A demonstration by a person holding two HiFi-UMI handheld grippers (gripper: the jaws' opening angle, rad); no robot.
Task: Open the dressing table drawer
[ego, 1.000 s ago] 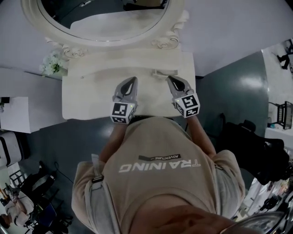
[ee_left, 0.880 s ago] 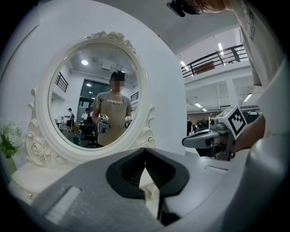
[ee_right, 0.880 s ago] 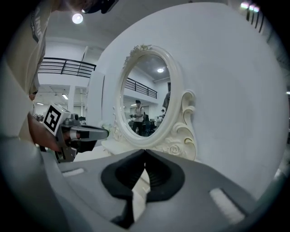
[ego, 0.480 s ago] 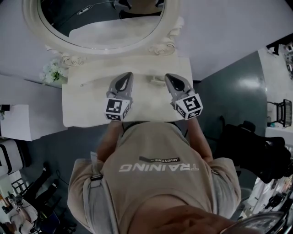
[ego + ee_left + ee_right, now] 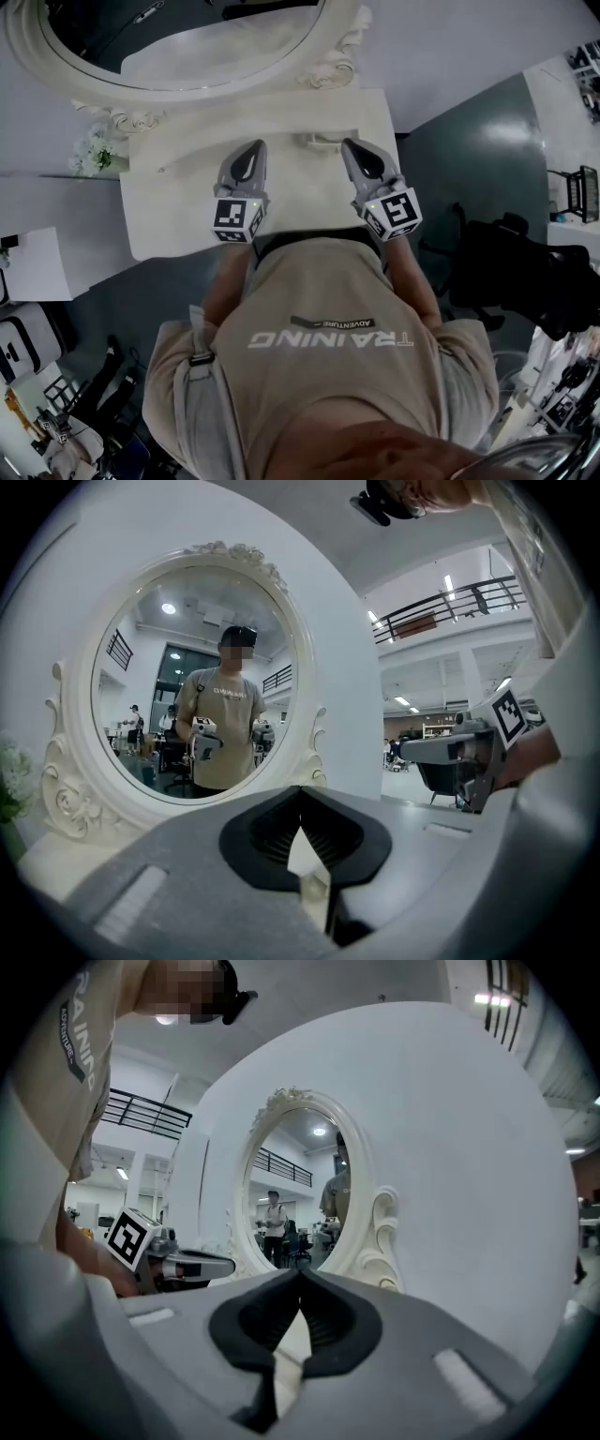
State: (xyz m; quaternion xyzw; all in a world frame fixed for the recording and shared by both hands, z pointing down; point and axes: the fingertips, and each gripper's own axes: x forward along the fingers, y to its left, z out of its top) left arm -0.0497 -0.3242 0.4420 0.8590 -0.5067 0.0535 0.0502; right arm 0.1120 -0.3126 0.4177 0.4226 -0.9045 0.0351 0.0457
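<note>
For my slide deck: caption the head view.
A person at the dressing table holds the left gripper and right gripper, both shut, over its top.

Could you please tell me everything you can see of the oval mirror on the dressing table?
The mirror is oval: glass in a wide cream-white, painted-looking frame carved with scrolls at its foot and a floral crest on top. It stands upright at the back of the dressing table top, against the white wall, white flowers beside it, and reflects a standing person.
</note>
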